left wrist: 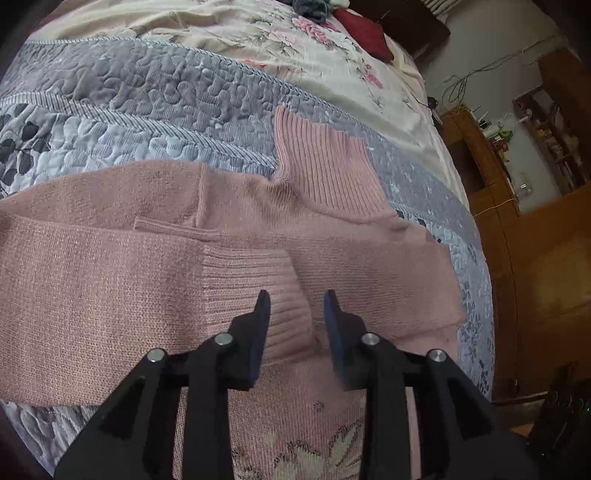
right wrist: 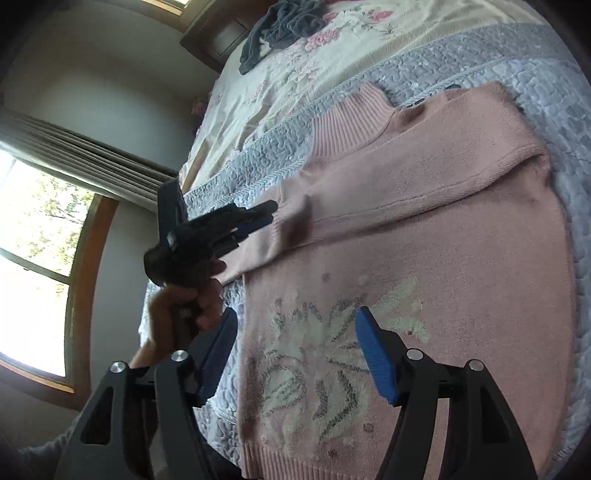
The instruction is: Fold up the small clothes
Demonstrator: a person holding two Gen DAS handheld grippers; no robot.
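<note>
Pink knit sweater (right wrist: 424,236) lay flat, front up, on the quilted bedspread (left wrist: 147,92) of the bed, its ribbed turtleneck collar (left wrist: 325,170) pointing toward the pillows and a pale flower motif (right wrist: 332,354) across the chest. One sleeve (left wrist: 110,266) was laid crosswise over the upper chest, its ribbed cuff (left wrist: 255,288) ending near the middle. Left gripper (left wrist: 295,306) hung just over that cuff, fingers spread, the cuff between them but not pinched; the right wrist view showed it in a hand (right wrist: 184,306) beside the sleeve's folded edge. Right gripper (right wrist: 295,332) hovered over the flower motif, fingers spread wide and holding nothing. The step in hand appeared to be settling the folded sleeve. To do it well, the sleeve should lie straight and smooth, its cuff kept inside the body's outline, before any further fold. A dark garment (right wrist: 280,26) lay well apart near the head of the bed
</note>
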